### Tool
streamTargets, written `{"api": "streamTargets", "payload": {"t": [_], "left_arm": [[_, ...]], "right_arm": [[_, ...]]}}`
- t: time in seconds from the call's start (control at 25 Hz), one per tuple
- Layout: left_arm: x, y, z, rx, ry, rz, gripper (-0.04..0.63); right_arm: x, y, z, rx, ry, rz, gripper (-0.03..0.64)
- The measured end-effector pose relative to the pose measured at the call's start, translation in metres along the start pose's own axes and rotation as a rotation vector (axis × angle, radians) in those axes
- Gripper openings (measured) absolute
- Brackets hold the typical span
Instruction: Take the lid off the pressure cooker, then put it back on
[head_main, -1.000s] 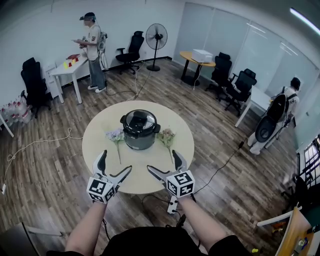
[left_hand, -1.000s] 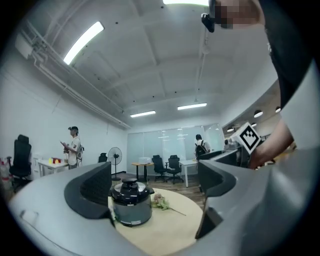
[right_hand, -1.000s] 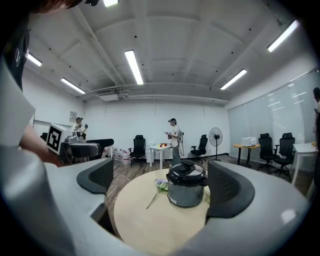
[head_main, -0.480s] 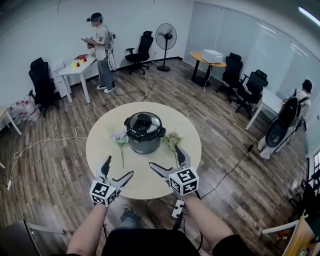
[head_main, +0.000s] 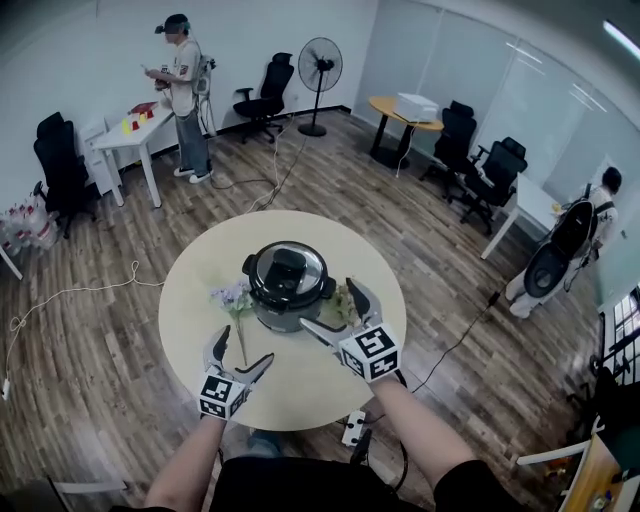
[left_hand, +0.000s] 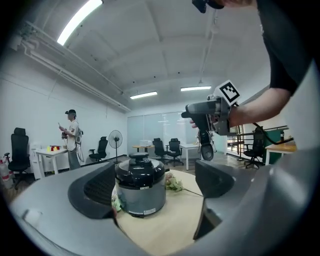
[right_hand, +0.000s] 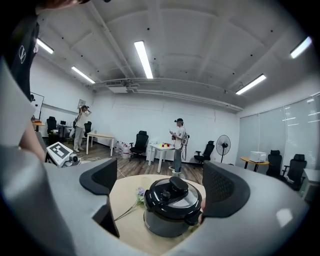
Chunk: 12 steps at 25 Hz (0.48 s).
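Moved: we brought both grippers toward the pressure cooker, mid round table | right gripper beside it, left gripper short; jaws spread, just narrowing, nothing between | lid apparently seated, lift next.

Ceiling strip lights are illuminating a white-walled office where a pedestal fan, black office chairs and a white desk are standing on a wood-plank floor.

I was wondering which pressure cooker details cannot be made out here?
Head view: whether the lid of the pressure cooker is locked, too small.
Left gripper view: label print, too small; cooker's left edge, behind a jaw.
Right gripper view: side handle, partly behind a jaw.
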<state>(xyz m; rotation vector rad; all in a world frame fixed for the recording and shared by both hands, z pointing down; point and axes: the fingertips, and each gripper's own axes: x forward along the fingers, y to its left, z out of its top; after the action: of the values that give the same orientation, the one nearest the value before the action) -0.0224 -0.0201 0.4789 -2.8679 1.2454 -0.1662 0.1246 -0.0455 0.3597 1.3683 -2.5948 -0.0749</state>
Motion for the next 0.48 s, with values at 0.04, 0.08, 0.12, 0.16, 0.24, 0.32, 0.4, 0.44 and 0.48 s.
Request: {"api": "streamTargets", "payload": {"t": [0.04,0.08,0.12,0.16,0.24,0.32,0.4,0.44,0.48], "left_arm": [[0.011,0.008,-0.004,-0.01,0.003,-0.011,0.486],[0.021,0.016,-0.009,-0.022,0.009,-0.023,0.486],[0.031,0.025,-0.015,-0.035,0.018,-0.037,0.486],[0.041,0.032,-0.023,-0.047,0.031,-0.052,0.489],[0.06,0.046,-0.04,-0.059,0.059,-0.082,0.504],[0.079,0.056,-0.056,-0.066,0.082,-0.109,0.505],[0.094,0.064,-0.072,-0.081,0.101,-0.13,0.505],[0.101,0.067,-0.08,-0.091,0.108,-0.139,0.505],[0.107,0.07,-0.088,-0.101,0.112,-0.148,0.508]], "right_arm": [[0.013,-0.007,0.002,-0.006,0.009,-0.002,0.545],[0.026,-0.014,0.002,-0.01,0.021,-0.005,0.545],[0.039,-0.019,0.0,-0.013,0.037,-0.005,0.545],[0.053,-0.023,-0.003,-0.017,0.056,-0.004,0.545],[0.078,-0.03,-0.011,-0.027,0.101,0.005,0.545],[0.101,-0.038,-0.019,-0.04,0.143,0.01,0.545],[0.122,-0.044,-0.028,-0.05,0.185,0.021,0.545],[0.132,-0.046,-0.034,-0.054,0.208,0.031,0.545],[0.141,-0.048,-0.039,-0.058,0.231,0.042,0.545]]}}
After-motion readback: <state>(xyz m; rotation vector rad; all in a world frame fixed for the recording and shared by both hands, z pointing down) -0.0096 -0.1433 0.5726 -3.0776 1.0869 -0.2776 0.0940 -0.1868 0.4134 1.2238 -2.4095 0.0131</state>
